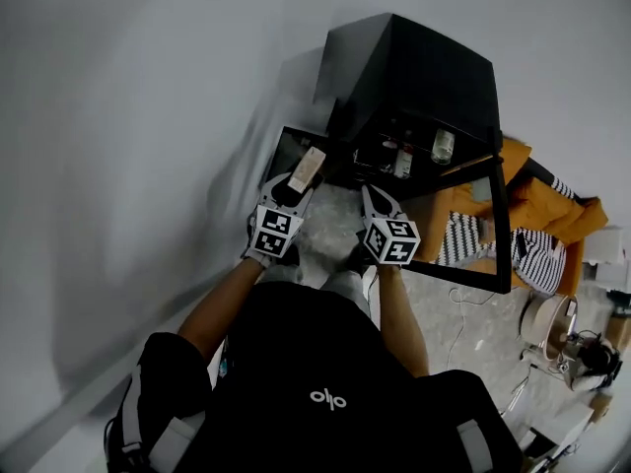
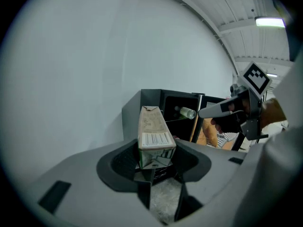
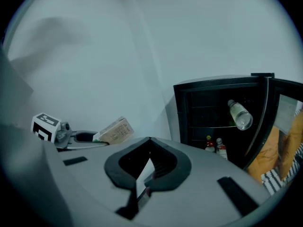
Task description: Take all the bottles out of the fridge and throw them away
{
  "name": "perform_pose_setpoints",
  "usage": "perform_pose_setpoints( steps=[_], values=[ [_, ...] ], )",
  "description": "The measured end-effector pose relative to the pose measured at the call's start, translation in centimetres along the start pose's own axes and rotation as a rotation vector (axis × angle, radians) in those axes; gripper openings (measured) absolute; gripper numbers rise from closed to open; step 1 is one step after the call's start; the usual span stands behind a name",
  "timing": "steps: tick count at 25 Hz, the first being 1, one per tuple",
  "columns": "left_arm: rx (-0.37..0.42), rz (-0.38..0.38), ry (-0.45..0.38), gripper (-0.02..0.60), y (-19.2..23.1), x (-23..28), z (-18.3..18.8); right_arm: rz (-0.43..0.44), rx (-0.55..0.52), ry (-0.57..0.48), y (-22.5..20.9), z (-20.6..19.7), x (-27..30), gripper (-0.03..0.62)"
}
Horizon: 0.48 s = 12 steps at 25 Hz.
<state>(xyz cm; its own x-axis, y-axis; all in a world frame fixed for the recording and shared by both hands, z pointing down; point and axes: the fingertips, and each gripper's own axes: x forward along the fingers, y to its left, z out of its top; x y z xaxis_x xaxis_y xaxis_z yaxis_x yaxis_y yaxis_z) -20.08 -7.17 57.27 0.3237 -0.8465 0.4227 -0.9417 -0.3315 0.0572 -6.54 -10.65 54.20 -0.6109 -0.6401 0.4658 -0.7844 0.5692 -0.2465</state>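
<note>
While the white wall point(image 1: 148, 116) fills the left of the head view and the speckled floor point(image 1: 444, 313) spreads under the person, a black mini fridge point(image 1: 424, 77) stands against that wall with its glass door point(image 1: 501, 215) swung wide to the right. Orange fabric point(image 1: 552, 205) with a striped cloth point(image 1: 532, 254) lies just beyond the door's far edge. Both grippers are held out level with each other in front of the fridge, the left one nearer the wall. The left gripper point(image 2: 154, 162) has its claw spread wide and clamped on the base of a beige carton point(image 2: 152, 129), which stands up out of the jaws with its barcode panel facing the camera. The right gripper point(image 3: 149, 148) has its claw pressed fully together with nothing in it. Inside the fridge, a clear bottle point(image 3: 239, 113) lies on its side toward the door-side edge of the upper shelf. Two small red-labelled bottles point(image 3: 214, 145) stand upright side by side on the level below.
</note>
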Motion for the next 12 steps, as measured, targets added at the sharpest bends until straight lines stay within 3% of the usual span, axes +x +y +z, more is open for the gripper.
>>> perform_pose_setpoints(
  steps=[12],
  values=[
    [-0.053,0.058,0.115,0.206,5.3,4.8,-10.7,0.109,-0.071,0.117,0.0,-6.2,11.6,0.003]
  ],
)
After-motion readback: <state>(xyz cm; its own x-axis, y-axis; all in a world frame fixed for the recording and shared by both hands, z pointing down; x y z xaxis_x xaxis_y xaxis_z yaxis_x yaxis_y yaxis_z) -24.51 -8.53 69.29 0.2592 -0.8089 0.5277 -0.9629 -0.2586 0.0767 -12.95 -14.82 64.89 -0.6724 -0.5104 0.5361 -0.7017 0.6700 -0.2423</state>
